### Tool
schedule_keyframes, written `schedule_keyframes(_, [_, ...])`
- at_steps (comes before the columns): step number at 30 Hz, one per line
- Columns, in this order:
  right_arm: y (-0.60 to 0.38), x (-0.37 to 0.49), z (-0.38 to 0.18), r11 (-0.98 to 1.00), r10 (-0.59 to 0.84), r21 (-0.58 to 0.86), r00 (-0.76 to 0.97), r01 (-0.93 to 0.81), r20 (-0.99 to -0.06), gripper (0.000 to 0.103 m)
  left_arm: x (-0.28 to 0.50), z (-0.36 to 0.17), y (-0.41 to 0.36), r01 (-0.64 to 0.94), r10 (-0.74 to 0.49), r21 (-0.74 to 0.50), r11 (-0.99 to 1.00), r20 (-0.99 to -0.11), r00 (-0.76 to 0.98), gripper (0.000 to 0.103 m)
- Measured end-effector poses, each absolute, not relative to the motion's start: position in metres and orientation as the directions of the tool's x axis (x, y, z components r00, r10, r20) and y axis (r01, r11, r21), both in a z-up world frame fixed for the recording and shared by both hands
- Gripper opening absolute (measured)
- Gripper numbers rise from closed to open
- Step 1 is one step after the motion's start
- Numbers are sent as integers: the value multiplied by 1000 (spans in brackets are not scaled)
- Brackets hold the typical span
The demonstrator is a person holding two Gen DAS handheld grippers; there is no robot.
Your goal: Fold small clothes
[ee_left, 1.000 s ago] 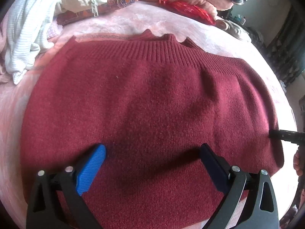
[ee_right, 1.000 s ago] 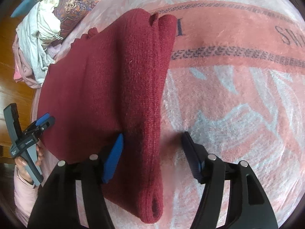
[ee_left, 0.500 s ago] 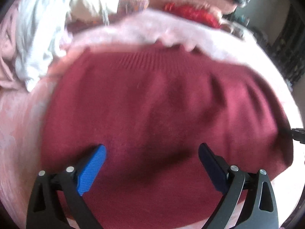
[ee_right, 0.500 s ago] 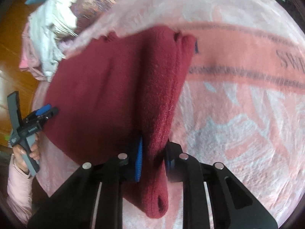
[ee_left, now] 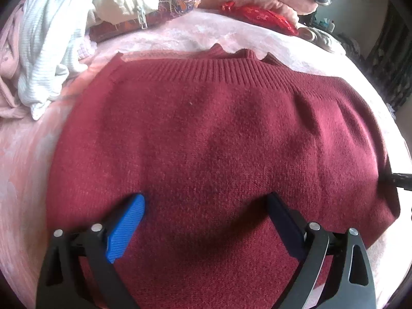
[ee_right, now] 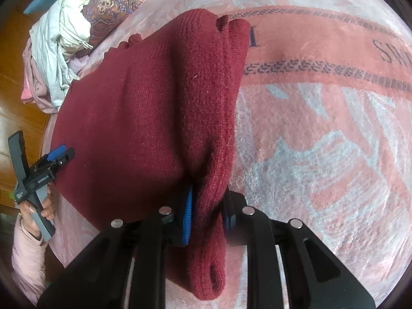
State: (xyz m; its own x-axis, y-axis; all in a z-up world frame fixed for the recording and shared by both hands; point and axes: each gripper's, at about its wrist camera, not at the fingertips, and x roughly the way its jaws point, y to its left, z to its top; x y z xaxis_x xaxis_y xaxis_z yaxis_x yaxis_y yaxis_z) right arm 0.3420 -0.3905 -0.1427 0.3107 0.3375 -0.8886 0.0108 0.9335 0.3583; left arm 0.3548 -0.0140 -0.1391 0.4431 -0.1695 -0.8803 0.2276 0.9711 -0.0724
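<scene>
A dark red knitted sweater (ee_left: 206, 134) lies flat on a pink blanket, ribbed band at the far side. My left gripper (ee_left: 206, 206) hovers open over its near part, blue pad left, dark pad right, nothing pinched. In the right wrist view the same sweater (ee_right: 144, 118) has its right side folded into a thick roll. My right gripper (ee_right: 207, 200) is shut on that folded edge, with knit bunched between the pads. The left gripper (ee_right: 61, 153) shows at the sweater's far left edge, held by a hand in a pink sleeve.
A pile of white, pink and patterned clothes (ee_left: 64, 38) lies at the far left of the bed. A red shiny bag (ee_left: 260, 16) sits behind the sweater. The pink patterned blanket (ee_right: 322, 141) stretches right of the sweater. Wooden floor (ee_right: 15, 64) lies beyond the bed's left edge.
My right gripper went from open astride the sweater's folded edge to shut on it. The left gripper stayed open over the sweater, with only slight camera shift.
</scene>
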Motion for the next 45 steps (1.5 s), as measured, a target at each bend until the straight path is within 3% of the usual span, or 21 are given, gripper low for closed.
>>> schedule_keyframes(19, [-401,325,-140,935,301,347,350,78,-887,19,341,-141,-10,257,-206,-77,963,-826,525,95])
schedule_keyframes(29, [-403,326,-126,887,357,432,352,163,-865,16,337,-140,-7,265,-224,-88,960,-811,541,95])
schedule_keyframes(45, [-306,342,-56,914,387,405,360,-26,-849,13,333,-130,-1,270,-259,-130,954,-811,525,95])
